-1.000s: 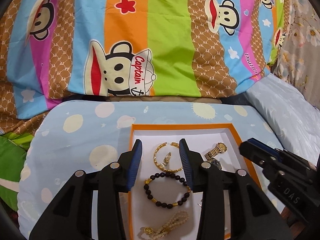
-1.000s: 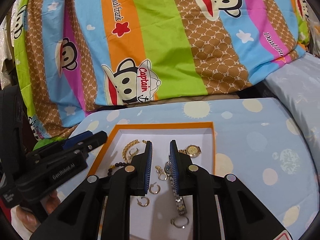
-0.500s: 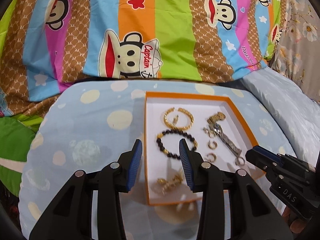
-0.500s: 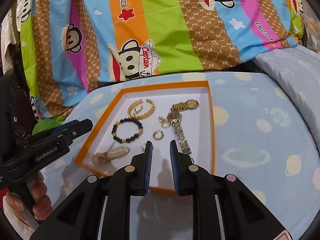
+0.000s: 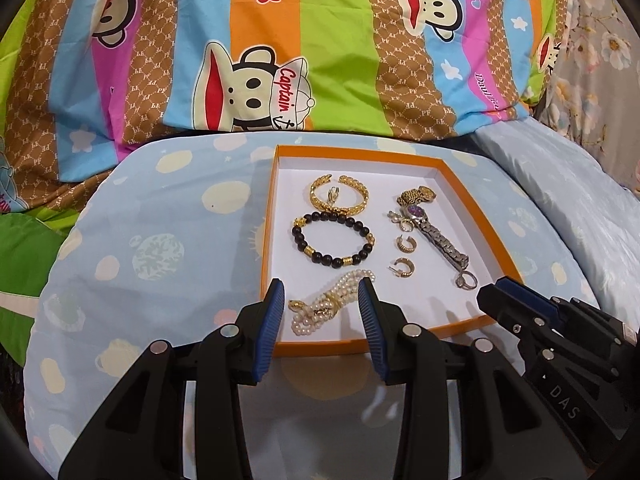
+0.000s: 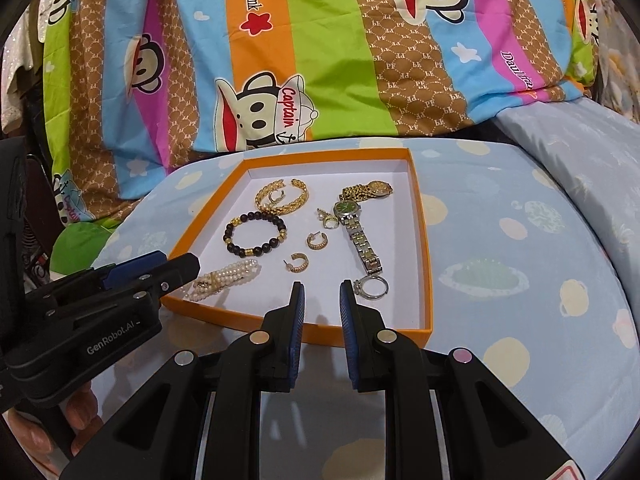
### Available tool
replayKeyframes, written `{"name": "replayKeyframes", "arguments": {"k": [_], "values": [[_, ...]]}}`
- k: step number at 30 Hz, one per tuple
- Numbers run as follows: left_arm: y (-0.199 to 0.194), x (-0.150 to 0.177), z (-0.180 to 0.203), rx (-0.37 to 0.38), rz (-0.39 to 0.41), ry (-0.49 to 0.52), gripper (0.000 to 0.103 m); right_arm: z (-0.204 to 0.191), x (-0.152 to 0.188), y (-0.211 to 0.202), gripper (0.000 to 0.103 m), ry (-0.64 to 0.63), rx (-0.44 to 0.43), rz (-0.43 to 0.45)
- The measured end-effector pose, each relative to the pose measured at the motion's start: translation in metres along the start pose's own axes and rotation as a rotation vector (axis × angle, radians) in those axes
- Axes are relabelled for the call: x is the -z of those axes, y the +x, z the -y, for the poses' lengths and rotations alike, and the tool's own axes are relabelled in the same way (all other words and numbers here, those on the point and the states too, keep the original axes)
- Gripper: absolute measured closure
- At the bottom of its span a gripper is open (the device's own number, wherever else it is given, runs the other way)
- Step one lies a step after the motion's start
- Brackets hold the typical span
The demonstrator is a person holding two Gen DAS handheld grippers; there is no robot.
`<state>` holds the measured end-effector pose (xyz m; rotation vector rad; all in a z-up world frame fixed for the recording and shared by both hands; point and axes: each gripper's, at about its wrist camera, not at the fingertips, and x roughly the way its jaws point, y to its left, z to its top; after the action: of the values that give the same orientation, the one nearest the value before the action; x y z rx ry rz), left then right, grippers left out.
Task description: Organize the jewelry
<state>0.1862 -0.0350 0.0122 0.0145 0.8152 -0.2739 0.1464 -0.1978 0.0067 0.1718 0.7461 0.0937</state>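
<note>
An orange-rimmed white tray (image 5: 267,236) (image 6: 426,240) holds a gold cuff bracelet (image 5: 316,199) (image 6: 299,200), a black bead bracelet (image 5: 320,257) (image 6: 234,246), a pearl bracelet (image 5: 332,304) (image 6: 228,274), a silver watch (image 5: 438,238) (image 6: 360,242), a gold watch (image 5: 416,194) (image 6: 366,191), two gold hoop earrings (image 5: 406,244) (image 6: 317,241) and a ring (image 5: 466,280) (image 6: 372,286). My left gripper (image 5: 322,296) (image 6: 180,266) hovers open over the tray's near left corner, above the pearls, gripping nothing. My right gripper (image 6: 322,294) (image 5: 502,298) hovers at the near edge, jaws narrowly open and empty.
The tray rests on a light blue cushion (image 5: 160,240) printed with planets. A striped monkey-print sheet (image 5: 320,60) rises behind it. A pale blue pillow (image 5: 560,200) lies to the right. A person's fingers (image 6: 76,412) hold the left gripper's handle.
Both grippers have drawn back from over the jewelry toward the tray's near edge, so the whole tray now shows. Neither jaw gap has changed and no item has moved.
</note>
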Motion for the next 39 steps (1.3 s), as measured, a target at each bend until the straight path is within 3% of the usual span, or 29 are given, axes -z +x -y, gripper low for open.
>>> {"name": "replayKeyframes", "arguments": {"k": [5,17,29,32,34,36,39], "values": [[0.006,0.007,0.003,-0.016,-0.018,-0.001,0.066,0.001,0.003,0.002,0.085,0.01,0.003,-0.007],[-0.011,0.019,0.015,-0.074,0.036,0.047,0.066,-0.005,0.015,-0.02,0.078,0.022,0.002,0.047],[-0.028,0.05,0.021,-0.107,0.065,0.042,0.065,-0.023,0.045,-0.036,0.072,-0.014,0.044,0.078],[-0.029,0.053,0.019,-0.122,0.073,0.029,0.058,-0.022,0.047,-0.038,0.067,-0.002,0.056,0.082],[-0.031,0.053,0.017,-0.124,0.083,0.018,0.056,-0.019,0.048,-0.039,0.056,0.014,0.069,0.091],[-0.031,0.053,0.016,-0.127,0.084,0.01,0.054,-0.015,0.049,-0.039,0.051,0.032,0.074,0.088],[-0.03,0.053,0.015,-0.133,0.083,0.008,0.053,-0.013,0.049,-0.037,0.049,0.042,0.08,0.081]]}}
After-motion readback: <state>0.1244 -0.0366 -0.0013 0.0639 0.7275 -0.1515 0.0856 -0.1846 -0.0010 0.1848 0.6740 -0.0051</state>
